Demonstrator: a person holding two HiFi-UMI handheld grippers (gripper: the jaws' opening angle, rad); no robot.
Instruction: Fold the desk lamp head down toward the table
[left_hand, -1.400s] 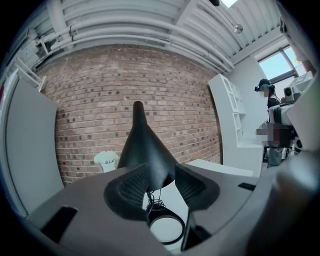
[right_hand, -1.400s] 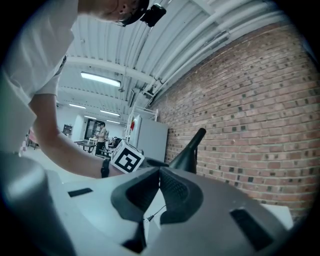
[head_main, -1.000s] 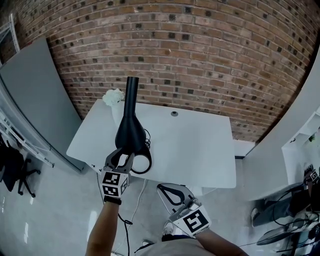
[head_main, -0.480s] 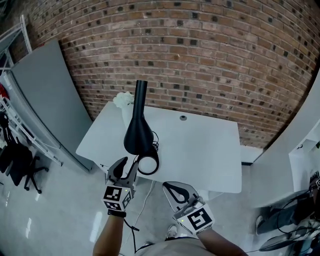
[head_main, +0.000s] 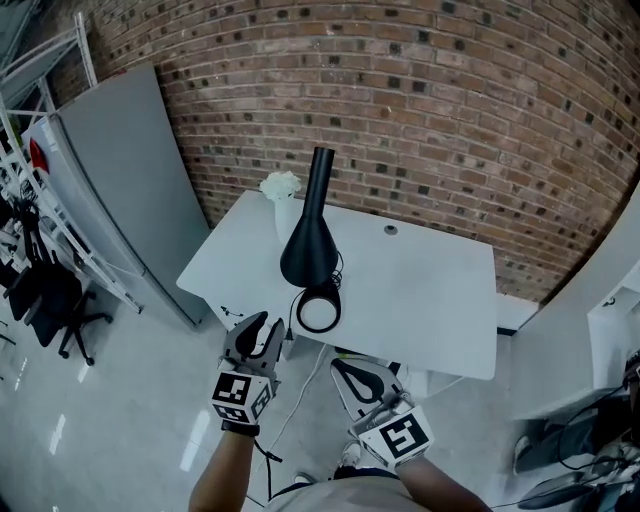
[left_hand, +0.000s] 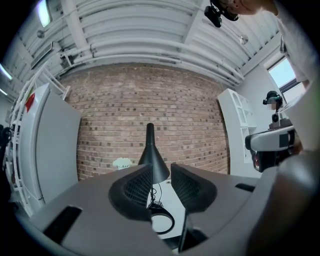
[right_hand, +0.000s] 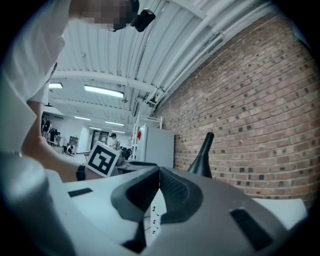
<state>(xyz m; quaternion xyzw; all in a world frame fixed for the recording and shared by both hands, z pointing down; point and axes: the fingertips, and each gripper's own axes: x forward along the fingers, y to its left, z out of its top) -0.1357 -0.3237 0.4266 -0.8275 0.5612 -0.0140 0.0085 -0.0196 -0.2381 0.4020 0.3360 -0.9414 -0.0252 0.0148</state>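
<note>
A black desk lamp stands on the white table. Its cone-shaped head flares downward over a round ring base, and a slim neck rises above it. My left gripper hangs in front of the table's near edge, apart from the lamp. Its jaws are closing with nothing between them. In the left gripper view the lamp shows far off beyond the gap of the left gripper. My right gripper is lower and nearer the person, jaws together and empty. In the right gripper view the right gripper lies below the lamp.
A white vase of flowers stands at the table's back left corner, behind the lamp. A grey cabinet and a metal rack stand to the left, white shelving to the right. A brick wall backs the table. A black cable hangs off the front edge.
My left gripper has come off the lamp head and drawn back past the table's front edge, its jaws narrower. The whole view has backed away from the table. The lamp stays put.
</note>
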